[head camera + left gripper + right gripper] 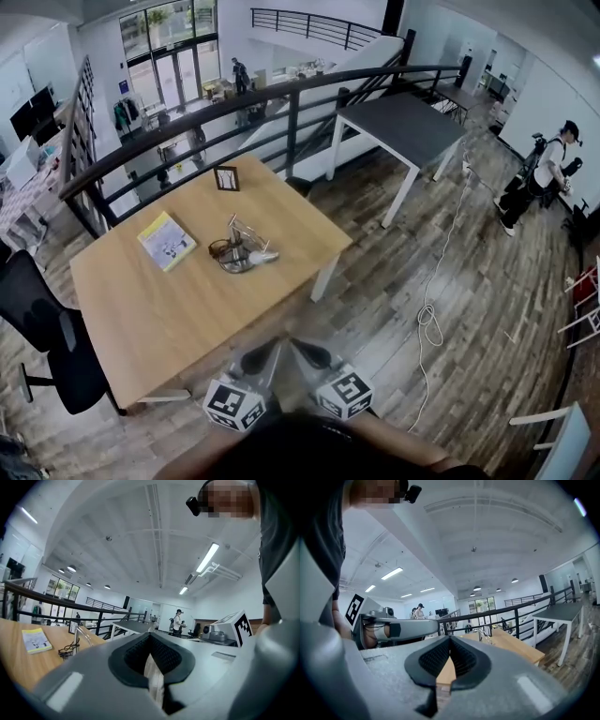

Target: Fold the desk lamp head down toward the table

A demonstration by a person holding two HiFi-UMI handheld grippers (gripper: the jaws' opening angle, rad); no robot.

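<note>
The desk lamp (246, 251) lies low near the middle of the wooden table (141, 319), its white head (263, 257) beside a dark base with a coiled cord. Its clear arm also shows in the left gripper view (78, 635) and the right gripper view (488, 636). Both grippers hover side by side at the table's near edge, well short of the lamp. My left gripper (255, 358) (150, 639) has its jaws together with nothing in them. My right gripper (314, 353) (450, 641) is shut and empty too.
A yellow book (167, 241) lies left of the lamp and a small picture frame (227, 178) stands at the far edge. A black office chair (47, 337) is at the table's left. A grey table (403, 127), a railing, a floor cable (431, 309) and a person (544, 178) are to the right.
</note>
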